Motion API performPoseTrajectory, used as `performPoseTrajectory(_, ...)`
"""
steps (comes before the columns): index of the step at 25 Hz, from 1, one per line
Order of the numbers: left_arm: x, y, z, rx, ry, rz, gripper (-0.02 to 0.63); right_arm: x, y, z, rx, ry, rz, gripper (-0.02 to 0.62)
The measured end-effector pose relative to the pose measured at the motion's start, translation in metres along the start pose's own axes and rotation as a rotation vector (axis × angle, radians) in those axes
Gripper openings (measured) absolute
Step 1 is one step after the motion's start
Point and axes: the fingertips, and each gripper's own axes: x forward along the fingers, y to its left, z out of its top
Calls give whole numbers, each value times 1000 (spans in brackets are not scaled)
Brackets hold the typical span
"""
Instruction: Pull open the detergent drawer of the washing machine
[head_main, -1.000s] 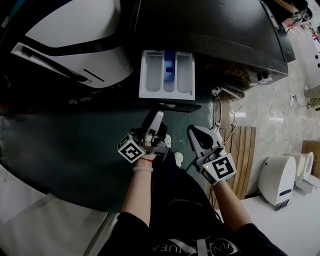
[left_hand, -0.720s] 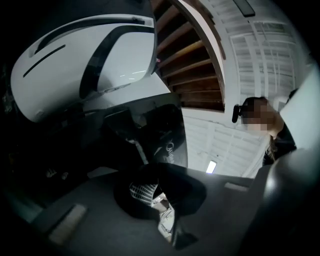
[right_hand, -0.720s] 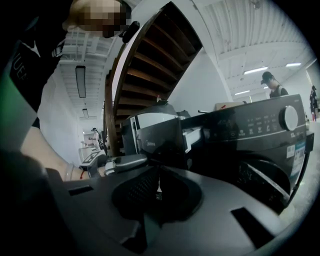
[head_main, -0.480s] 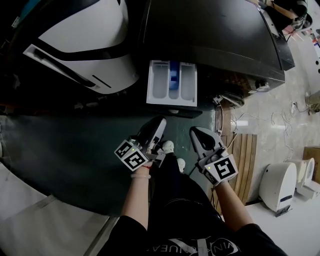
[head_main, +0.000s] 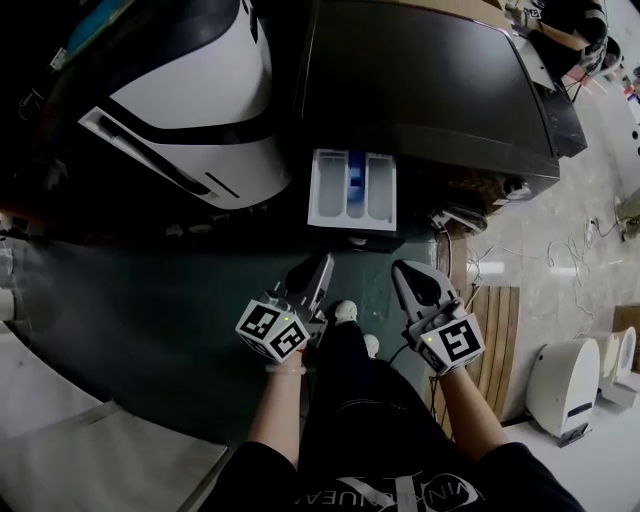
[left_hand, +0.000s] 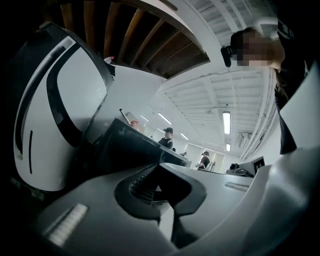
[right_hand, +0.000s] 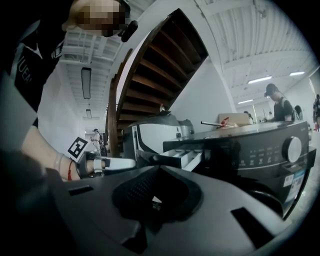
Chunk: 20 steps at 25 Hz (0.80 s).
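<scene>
The dark washing machine (head_main: 430, 80) stands ahead with its white detergent drawer (head_main: 352, 188) pulled out; the blue insert shows in the middle compartment. My left gripper (head_main: 322, 265) hangs below the drawer, apart from it, shut with nothing in it. My right gripper (head_main: 405, 272) is beside it at the right, also shut and empty. In the left gripper view the jaws (left_hand: 162, 166) meet in front of the machine's dark top (left_hand: 130, 145). The right gripper view shows its jaws (right_hand: 157, 169) together, the open drawer (right_hand: 185, 157) beyond and the left gripper (right_hand: 107, 163) at the left.
A white and black appliance (head_main: 190, 100) stands left of the washing machine. A wooden slatted board (head_main: 490, 300), cables and a white device (head_main: 560, 385) lie on the floor at the right. The machine's dial (right_hand: 292, 149) faces me. People stand far off.
Both grippers have drawn back from the drawer front towards me and risen. The left gripper's jaws have closed and it has rolled. The drawer stays pulled out.
</scene>
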Motion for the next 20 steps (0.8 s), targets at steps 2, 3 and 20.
performPoseTrajectory(2, -4, 0, 4, 12, 13, 29, 9, -3, 0, 5, -5, -1, -2, 12)
performPoseTrajectory(3, -6, -1, 7, 25, 18, 38, 9, -4, 0, 6, -13, 1, -1, 12)
performPoseTrajectory(20, -27, -11, 73, 245, 6, 166, 9, -7, 1, 62, -70, -58, -19, 12)
